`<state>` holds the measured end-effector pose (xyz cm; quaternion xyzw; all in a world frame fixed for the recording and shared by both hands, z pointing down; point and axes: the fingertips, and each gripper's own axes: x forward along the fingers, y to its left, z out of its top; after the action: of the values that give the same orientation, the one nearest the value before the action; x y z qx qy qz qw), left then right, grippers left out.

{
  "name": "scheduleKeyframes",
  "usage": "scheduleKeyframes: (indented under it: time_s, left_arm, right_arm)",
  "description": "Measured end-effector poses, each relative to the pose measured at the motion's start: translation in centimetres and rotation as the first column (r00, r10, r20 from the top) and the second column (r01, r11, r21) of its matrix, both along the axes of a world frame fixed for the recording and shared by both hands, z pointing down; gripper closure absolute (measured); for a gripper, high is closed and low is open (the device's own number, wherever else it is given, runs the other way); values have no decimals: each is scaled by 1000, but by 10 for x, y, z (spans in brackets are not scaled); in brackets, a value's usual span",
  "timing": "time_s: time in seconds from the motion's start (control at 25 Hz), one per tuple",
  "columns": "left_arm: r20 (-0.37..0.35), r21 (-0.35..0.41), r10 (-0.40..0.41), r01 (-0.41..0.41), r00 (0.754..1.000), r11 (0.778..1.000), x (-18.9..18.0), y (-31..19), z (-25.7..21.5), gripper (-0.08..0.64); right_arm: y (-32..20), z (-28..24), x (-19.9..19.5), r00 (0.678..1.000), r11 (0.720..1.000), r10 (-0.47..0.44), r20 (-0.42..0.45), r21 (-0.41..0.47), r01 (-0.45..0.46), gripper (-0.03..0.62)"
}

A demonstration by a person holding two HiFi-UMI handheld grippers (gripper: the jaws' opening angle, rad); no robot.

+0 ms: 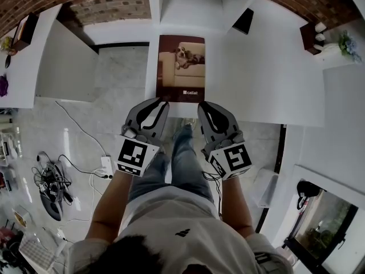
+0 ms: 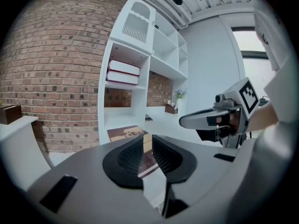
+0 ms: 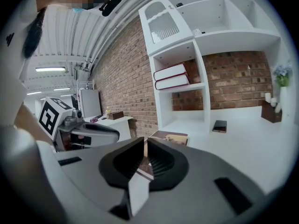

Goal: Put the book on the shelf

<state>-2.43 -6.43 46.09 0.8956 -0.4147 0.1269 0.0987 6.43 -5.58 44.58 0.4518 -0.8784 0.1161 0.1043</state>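
A brown book (image 1: 181, 67) with a dog on a sofa on its cover lies flat on the white table (image 1: 268, 79), in front of the white shelf unit (image 1: 194, 4). My left gripper (image 1: 161, 103) hovers at the table's front edge, just short of the book's near left corner. In the left gripper view its jaws (image 2: 147, 146) stand slightly apart with nothing between them, and the book (image 2: 126, 133) lies beyond. My right gripper (image 1: 203, 105) is beside it at the book's near right corner. Its pads (image 3: 145, 150) are together and hold nothing.
Two red-spined books (image 2: 124, 72) lie stacked in a shelf compartment. On the table sit a small dark object (image 1: 244, 20) and a wooden holder (image 1: 311, 36). A white desk (image 1: 34, 61) stands to the left. Cables and a power strip (image 1: 105, 165) lie on the floor.
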Motion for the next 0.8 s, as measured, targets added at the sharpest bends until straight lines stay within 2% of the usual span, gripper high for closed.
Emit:
scheduleKeyframes:
  time_s: [0.08, 0.32, 0.8]
  left_arm:
    - [8, -21, 0, 1, 1000, 1000, 0, 0, 9, 486]
    - [50, -73, -6, 10, 999, 997, -5, -3, 37, 448]
    - [147, -142, -8, 29, 989, 990, -20, -11, 81, 403]
  right_arm:
    - [-1, 8, 1, 1000, 1000, -3, -3, -15, 3, 577]
    - [-3, 30, 4, 1000, 998, -11, -17, -55, 10, 569]
    - [-7, 68, 17, 998, 992, -17, -68, -125, 8, 532]
